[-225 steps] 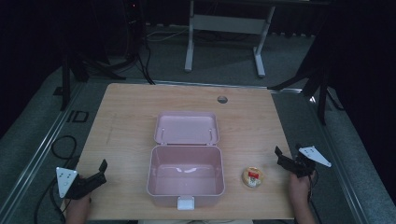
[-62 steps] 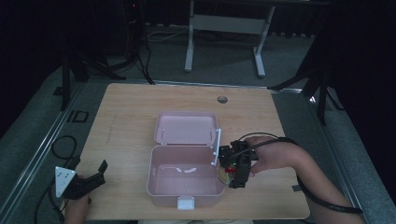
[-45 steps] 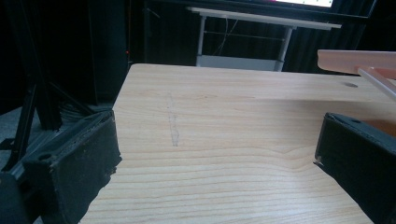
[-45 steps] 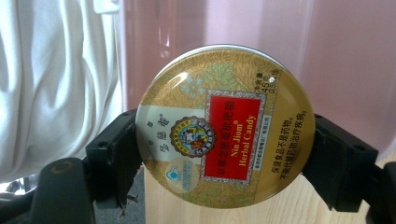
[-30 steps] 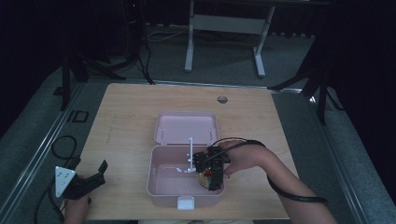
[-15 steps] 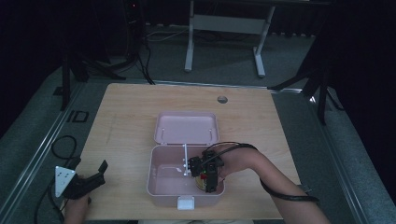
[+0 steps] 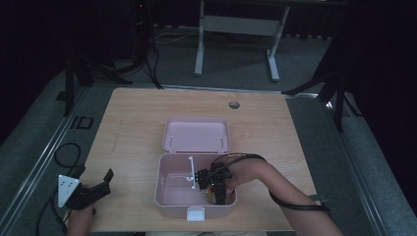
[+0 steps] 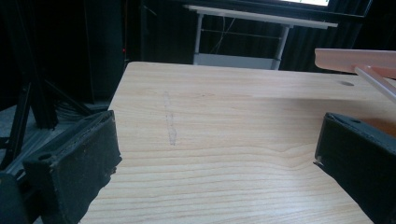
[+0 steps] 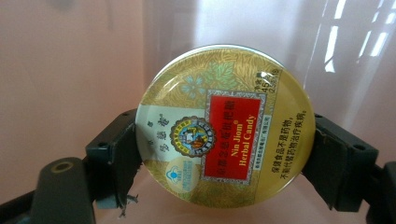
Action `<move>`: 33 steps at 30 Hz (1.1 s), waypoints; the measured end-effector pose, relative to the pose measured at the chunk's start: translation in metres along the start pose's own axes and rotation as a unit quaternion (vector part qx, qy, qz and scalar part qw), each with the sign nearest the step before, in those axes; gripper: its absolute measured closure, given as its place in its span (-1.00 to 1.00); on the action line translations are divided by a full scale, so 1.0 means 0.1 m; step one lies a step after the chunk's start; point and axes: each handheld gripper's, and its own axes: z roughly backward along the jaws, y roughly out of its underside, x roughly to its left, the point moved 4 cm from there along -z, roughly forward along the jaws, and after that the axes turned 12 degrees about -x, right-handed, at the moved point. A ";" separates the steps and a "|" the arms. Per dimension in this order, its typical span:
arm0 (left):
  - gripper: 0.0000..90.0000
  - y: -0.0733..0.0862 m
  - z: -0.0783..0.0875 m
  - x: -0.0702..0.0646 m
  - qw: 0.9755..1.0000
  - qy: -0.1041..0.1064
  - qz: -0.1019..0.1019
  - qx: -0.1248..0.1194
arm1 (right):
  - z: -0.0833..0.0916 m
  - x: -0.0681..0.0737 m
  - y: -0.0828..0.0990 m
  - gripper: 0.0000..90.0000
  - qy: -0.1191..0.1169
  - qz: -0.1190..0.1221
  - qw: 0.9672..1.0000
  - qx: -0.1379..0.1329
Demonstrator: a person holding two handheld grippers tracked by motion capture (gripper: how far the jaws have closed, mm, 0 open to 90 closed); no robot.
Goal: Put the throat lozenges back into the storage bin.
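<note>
A pink box [image 7: 167,195] stands open near the table's front edge, its lid [image 7: 196,135] laid back behind it. My right gripper [image 7: 214,189] reaches down into the box's right half, shut on a round gold candy tin [image 9: 224,126] with a red label. The tin [image 7: 211,195] sits low inside the box, against the pink floor and wall [image 9: 70,70]. My left gripper [image 7: 91,191] rests at the table's front left, open, with bare wood between its fingers [image 8: 79,163].
A white divider piece [image 7: 190,169] stands inside the box left of the tin. A round cable hole [image 7: 234,104] lies at the table's back. The box's raised lid edge [image 8: 355,58] shows at the right of the left gripper view.
My right gripper picked up the tin from the table right of the box and carried it left and down into the box. The left gripper has stayed put.
</note>
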 end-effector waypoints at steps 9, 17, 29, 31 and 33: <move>-0.99 0.00 0.00 0.00 1.000 0.001 -0.001 0.000 | -0.08 0.00 -0.01 -0.56 -0.020 -0.002 1.000 0.023; -0.99 0.00 0.00 0.00 1.000 0.002 0.000 0.000 | -0.08 0.00 0.00 -0.58 -0.030 -0.005 0.999 0.020; -0.99 0.00 0.00 -0.01 1.000 0.001 -0.001 0.001 | 0.27 0.03 0.01 -0.70 -0.013 -0.001 0.999 -0.039; -0.99 0.00 0.00 -0.01 1.000 0.003 0.000 0.002 | 0.32 0.05 0.01 -0.70 -0.010 -0.002 0.999 -0.047; -0.99 0.00 0.00 -0.01 1.000 0.002 -0.001 0.002 | 0.48 0.08 0.04 -0.70 0.000 0.001 0.997 -0.073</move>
